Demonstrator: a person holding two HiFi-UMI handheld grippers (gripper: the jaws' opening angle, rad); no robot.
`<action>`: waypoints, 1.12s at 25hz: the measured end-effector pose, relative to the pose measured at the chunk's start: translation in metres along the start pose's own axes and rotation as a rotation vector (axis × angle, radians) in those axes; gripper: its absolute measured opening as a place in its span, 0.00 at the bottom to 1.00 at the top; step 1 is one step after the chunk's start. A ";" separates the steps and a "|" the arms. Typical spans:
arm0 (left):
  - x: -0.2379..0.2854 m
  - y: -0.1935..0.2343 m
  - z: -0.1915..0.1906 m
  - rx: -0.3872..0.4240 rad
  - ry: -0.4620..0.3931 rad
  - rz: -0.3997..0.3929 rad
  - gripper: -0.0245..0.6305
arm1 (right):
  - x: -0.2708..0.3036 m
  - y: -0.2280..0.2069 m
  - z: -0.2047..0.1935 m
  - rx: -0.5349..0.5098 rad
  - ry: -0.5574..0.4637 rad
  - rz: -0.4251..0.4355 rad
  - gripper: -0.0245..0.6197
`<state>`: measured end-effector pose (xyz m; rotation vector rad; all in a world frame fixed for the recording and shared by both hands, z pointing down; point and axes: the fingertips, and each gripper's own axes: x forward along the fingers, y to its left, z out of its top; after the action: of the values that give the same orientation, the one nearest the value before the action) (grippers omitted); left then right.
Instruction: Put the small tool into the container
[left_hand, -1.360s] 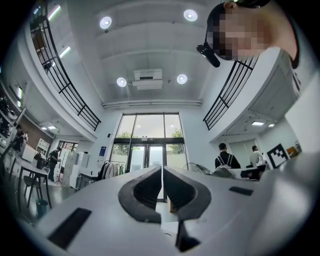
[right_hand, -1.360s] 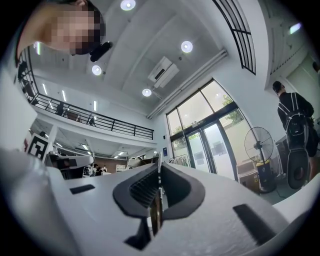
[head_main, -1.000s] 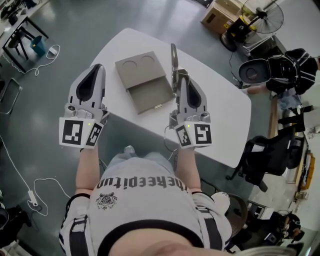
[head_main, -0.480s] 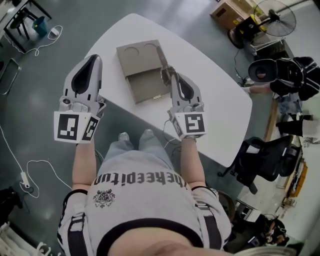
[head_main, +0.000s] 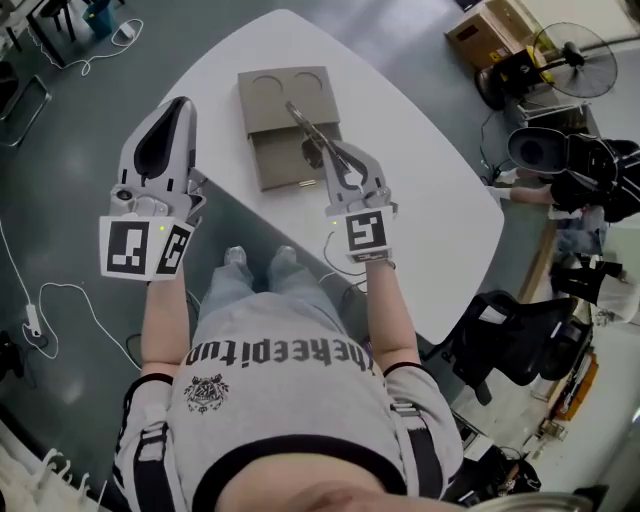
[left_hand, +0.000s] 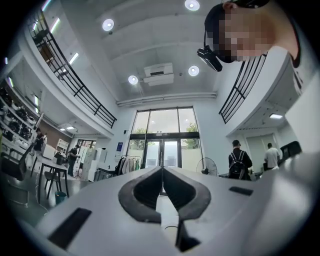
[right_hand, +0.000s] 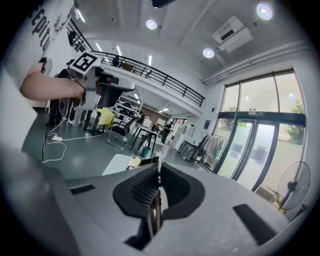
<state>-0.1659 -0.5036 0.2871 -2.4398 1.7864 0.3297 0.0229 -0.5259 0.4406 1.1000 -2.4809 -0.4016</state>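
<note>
In the head view a flat brown-grey container (head_main: 283, 96) lies on the white table (head_main: 420, 150), its shallow drawer (head_main: 282, 160) pulled out toward me. My right gripper (head_main: 330, 153) hovers over the drawer's right side, shut on the small tool (head_main: 305, 124), a thin metal piece that slants up-left above the container. The right gripper view shows the tool (right_hand: 158, 176) edge-on between the pads, with the container (right_hand: 141, 162) beyond. My left gripper (head_main: 180, 102) hangs at the table's left edge, shut and empty; the left gripper view shows its tips (left_hand: 161, 169) meeting.
A standing fan (head_main: 573, 47) and a cardboard box (head_main: 488, 31) are beyond the table's far right. An office chair (head_main: 515, 325) stands at the right, and a cable (head_main: 45, 300) lies on the floor at the left. People walk in the hall behind.
My right gripper has carried the tool leftward, from beside the container's right edge to above its open drawer. The left gripper has stayed at the table's left edge.
</note>
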 end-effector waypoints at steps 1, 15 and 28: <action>0.000 -0.004 0.000 0.002 0.002 0.007 0.05 | 0.000 0.002 -0.006 -0.024 0.011 0.022 0.04; -0.012 -0.031 -0.008 0.033 0.020 0.123 0.05 | 0.022 0.035 -0.077 -0.266 0.126 0.286 0.04; -0.014 -0.037 -0.017 0.071 0.043 0.224 0.05 | 0.059 0.051 -0.133 -0.322 0.203 0.417 0.05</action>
<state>-0.1327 -0.4825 0.3049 -2.2201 2.0564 0.2282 0.0158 -0.5503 0.5929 0.4561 -2.2819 -0.5097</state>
